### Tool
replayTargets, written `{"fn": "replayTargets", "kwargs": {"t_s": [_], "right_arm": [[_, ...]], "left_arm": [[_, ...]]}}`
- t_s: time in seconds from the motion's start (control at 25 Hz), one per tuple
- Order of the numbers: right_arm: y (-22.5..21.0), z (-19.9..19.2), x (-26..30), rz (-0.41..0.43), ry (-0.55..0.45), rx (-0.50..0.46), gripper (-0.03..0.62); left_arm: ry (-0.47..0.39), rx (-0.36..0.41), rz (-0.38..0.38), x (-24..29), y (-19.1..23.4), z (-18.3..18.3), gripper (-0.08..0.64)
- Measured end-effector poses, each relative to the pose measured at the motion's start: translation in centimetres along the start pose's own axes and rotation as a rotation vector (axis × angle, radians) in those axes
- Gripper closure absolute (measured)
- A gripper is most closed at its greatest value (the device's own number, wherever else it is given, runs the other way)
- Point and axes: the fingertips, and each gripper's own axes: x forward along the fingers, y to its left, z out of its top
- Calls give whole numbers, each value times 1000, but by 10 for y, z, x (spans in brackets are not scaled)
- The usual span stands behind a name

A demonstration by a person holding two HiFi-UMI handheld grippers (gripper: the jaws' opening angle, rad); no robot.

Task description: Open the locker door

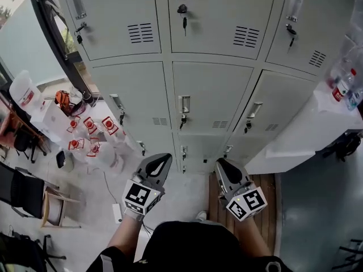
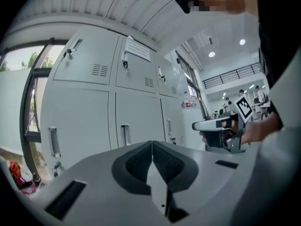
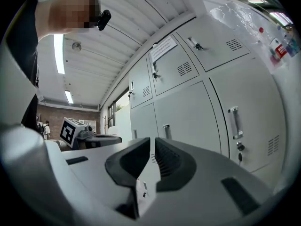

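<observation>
— What sits left of the pale grey metal locker bank [image 1: 168, 58]?
— At its foot, on the floor, clear plastic tubs with red labels [image 1: 91, 132].
— And the left gripper [image 1: 163, 158]?
— In front of the bank, apart from it, jaws pressed together on nothing.
— The door?
— The centre grey locker door [image 1: 211, 86], with its metal handle [image 1: 184, 103], is closed, ahead of both claws.
— The right gripper [image 1: 222, 163]?
— Also short of the bank, jaws drawn together, empty. A white counter [image 1: 300, 135] adjoins the bank's right side.
</observation>
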Motion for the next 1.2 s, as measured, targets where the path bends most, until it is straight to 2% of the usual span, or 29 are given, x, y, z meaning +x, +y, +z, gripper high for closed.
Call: {"fn": "replayTargets", "kwargs": {"t_s": [0.16, 0.36, 0.56, 0.72, 0.92, 1.08, 1.2], "right_arm": [[-26, 24, 17, 44, -29, -12, 543], [-39, 45, 37, 51, -49, -14, 543], [-39, 62, 52, 37, -67, -31, 543], [-31, 73, 60, 18, -95, -42, 543], [-25, 67, 63, -13, -93, -30, 542], [-24, 65, 68, -38, -95, -32, 543], [-24, 67, 69, -58, -107, -32, 541]], "left_arm": [[-17, 145, 34, 37, 15, 44, 535], [-41, 377, 98, 66, 39, 109, 535], [-70, 608, 227, 80, 75, 178, 534], [-98, 781, 298, 94, 97, 234, 534], [-131, 937, 403, 109, 117, 288, 532], [-157, 1032, 416, 121, 121, 318, 501], [-130, 1113, 440, 133, 127, 328, 468]]}}
